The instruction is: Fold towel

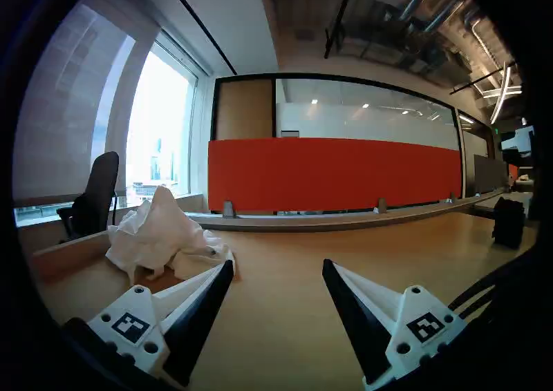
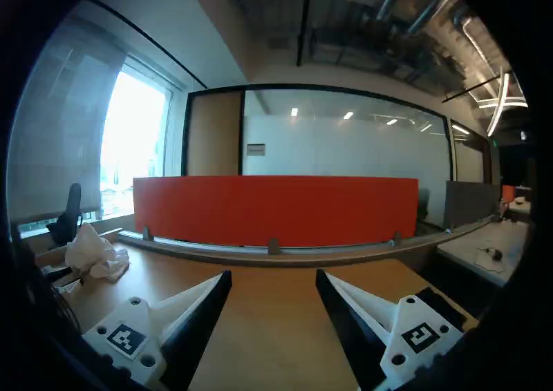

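the wooden desk carries the towel, a crumpled white heap toward its left end. the heap sits just beside the left finger of the left gripper; contact cannot be confirmed. in the right gripper view it lies well off to the left. judged light, soft and limp: expect sagging, so pinch a hem corner, not the bulk. left gripper and right gripper both stand wide apart, holding nothing.

Towel heaped on desk at left, divider panel behind, office chair beyond towel
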